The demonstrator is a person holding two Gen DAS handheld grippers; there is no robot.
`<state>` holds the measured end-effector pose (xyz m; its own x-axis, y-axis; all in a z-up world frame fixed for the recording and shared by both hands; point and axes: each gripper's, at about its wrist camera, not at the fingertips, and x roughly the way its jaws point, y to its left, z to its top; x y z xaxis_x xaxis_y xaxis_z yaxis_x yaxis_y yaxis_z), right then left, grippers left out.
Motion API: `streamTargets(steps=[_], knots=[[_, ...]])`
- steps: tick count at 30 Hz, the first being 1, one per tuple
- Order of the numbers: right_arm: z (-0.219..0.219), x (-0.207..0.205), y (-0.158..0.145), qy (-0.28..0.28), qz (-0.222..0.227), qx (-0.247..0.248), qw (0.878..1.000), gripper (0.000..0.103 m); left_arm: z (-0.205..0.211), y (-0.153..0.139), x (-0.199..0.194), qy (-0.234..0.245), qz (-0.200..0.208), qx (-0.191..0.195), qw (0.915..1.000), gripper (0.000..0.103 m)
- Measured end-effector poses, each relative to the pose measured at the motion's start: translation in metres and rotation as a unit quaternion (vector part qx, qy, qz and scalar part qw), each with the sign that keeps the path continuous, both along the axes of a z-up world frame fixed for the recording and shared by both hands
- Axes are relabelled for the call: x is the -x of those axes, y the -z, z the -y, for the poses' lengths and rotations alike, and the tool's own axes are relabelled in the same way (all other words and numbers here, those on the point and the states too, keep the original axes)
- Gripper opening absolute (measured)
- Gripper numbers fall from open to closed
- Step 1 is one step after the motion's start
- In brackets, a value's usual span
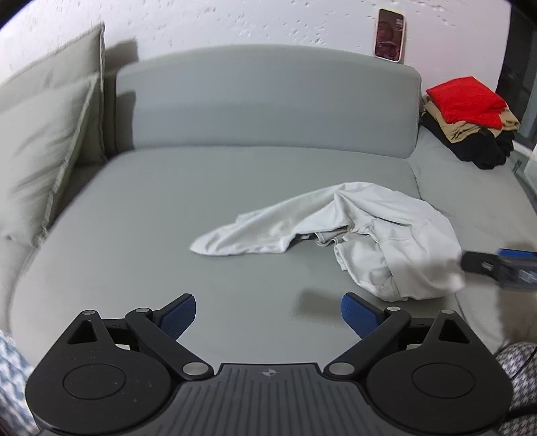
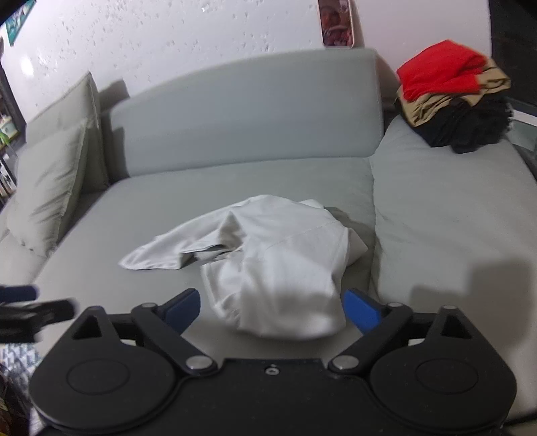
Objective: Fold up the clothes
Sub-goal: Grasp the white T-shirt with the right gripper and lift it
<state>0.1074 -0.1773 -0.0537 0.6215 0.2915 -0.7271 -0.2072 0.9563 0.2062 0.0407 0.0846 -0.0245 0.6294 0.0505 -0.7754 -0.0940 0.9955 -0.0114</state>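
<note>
Left wrist view shows our left gripper (image 1: 268, 313) with its blue pads apart over bare sofa (image 1: 167, 208), nothing between them; the shirt (image 1: 335, 231) lies crumpled right of centre in the frame, one sleeve trailing toward the left. At the right edge of that frame the right gripper (image 1: 496, 265) shows blurred, just beside the shirt's bunched end; whether it touches the cloth we cannot tell.

From the right wrist view our right gripper (image 2: 272, 308) also stands apart, and the near heap of the shirt (image 2: 268, 261) sits between its pads without being pinched. We judge that both tools are held wide and tilted downward so each can take an edge of the shirt and spread it flat, the first step before any fold. The left gripper (image 2: 37, 305) appears blurred at the left edge.

We work on a pale grey cushioned seat, smooth and roomy enough for laying out. A pillow (image 1: 43, 161) leans at the left. A stack (image 1: 470, 117) of folded clothes, red on top, rests at upper right, likely kept aside as finished work. A phone (image 1: 390, 35) stands against the speckled white wall (image 1: 235, 23) behind the backrest.
</note>
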Motion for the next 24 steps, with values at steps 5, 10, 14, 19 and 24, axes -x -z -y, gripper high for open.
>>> streamTargets(steps=[5, 10, 14, 19, 24], knots=[[-0.015, -0.036, 0.030, -0.011, -0.001, 0.043, 0.999, 0.097, -0.005, 0.022, -0.002, 0.008, -0.005, 0.037, 0.9993, 0.096], [-0.053, -0.066, 0.048, -0.063, 0.036, 0.135, 0.988, 0.052, -0.010, 0.032, -0.005, 0.003, -0.009, 0.061, 0.9981, 0.096], [-0.040, -0.107, 0.013, 0.007, 0.008, 0.025, 1.000, 0.006, -0.014, 0.031, 0.002, 0.010, 0.008, 0.018, 0.9998, 0.096], [0.022, -0.137, -0.064, 0.161, 0.060, -0.129, 0.977, 0.006, -0.018, 0.032, 0.006, 0.015, 0.020, -0.005, 0.9997, 0.096], [0.070, -0.146, -0.070, 0.242, 0.018, -0.081, 0.967, 0.043, -0.007, 0.036, 0.006, 0.033, 0.017, 0.000, 0.9993, 0.095]])
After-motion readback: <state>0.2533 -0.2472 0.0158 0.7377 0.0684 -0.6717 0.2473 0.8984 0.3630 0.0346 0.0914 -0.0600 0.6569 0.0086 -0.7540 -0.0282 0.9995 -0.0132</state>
